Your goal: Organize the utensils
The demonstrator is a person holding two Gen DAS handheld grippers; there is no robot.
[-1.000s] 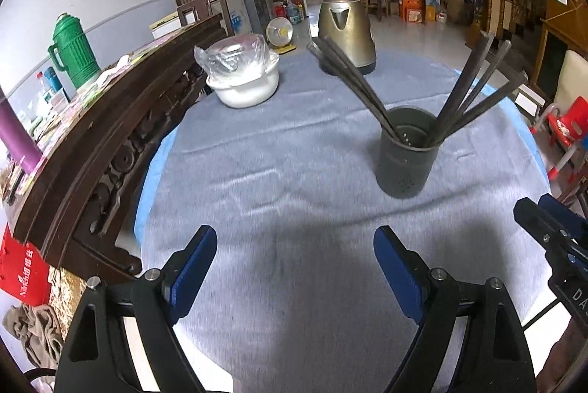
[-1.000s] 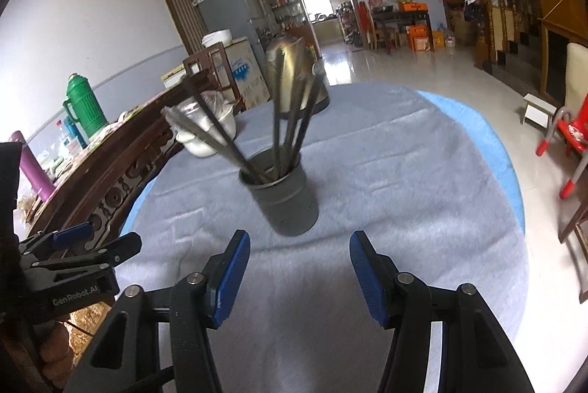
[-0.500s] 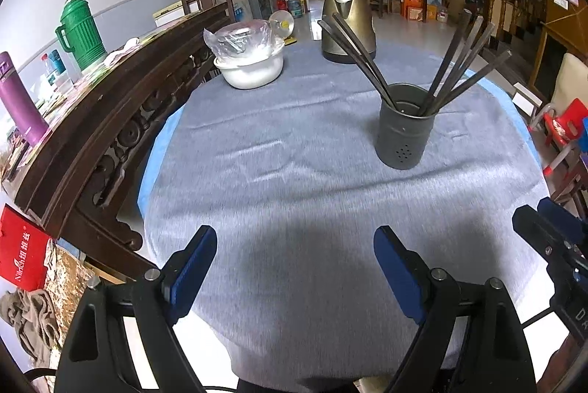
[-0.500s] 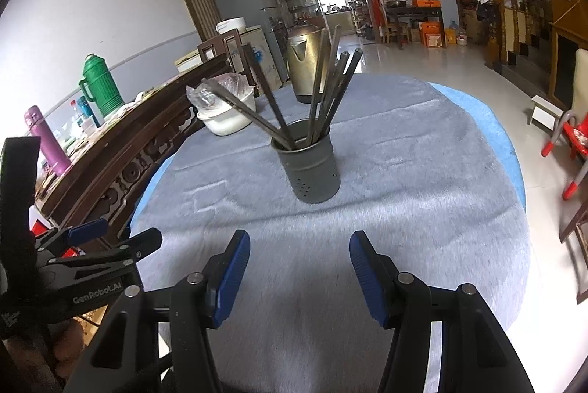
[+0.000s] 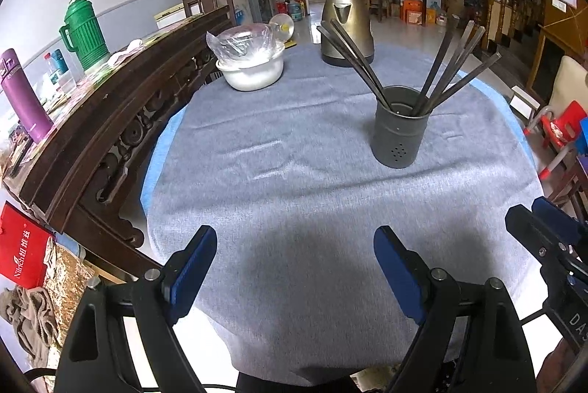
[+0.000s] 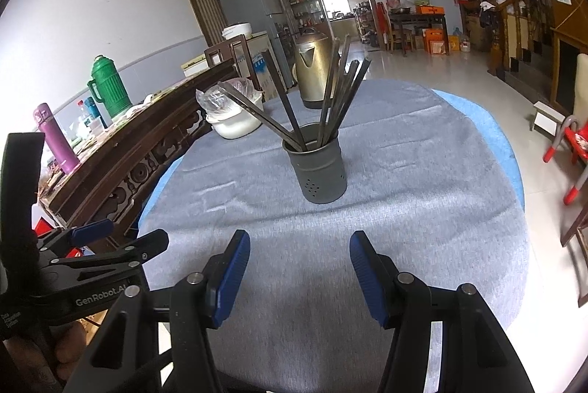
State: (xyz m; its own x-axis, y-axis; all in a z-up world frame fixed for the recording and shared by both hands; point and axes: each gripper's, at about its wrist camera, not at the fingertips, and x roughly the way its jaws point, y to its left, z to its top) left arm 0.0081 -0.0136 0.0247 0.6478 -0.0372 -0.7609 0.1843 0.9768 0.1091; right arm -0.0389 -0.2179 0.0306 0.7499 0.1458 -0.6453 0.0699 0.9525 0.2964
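Observation:
A dark grey metal holder (image 5: 400, 128) stands upright on the grey tablecloth (image 5: 294, 180), right of centre. Several dark chopsticks (image 5: 452, 62) lean out of it to both sides. It also shows in the right wrist view (image 6: 319, 169) with the chopsticks (image 6: 338, 92) fanned out. My left gripper (image 5: 294, 257) is open and empty over the table's near edge. My right gripper (image 6: 299, 264) is open and empty, well short of the holder. The right gripper also shows at the right edge of the left wrist view (image 5: 547, 235).
A white bowl covered in plastic (image 5: 253, 62) and a brass kettle (image 5: 347, 25) stand at the far side. A dark carved wooden bench back (image 5: 121, 121) runs along the left. A green thermos (image 5: 82, 33) and purple bottle (image 5: 22, 95) stand beyond it. A red chair (image 5: 562, 132) is right.
Both grippers have pulled back and up from the holder, which now looks smaller and farther. Both stay open and empty.

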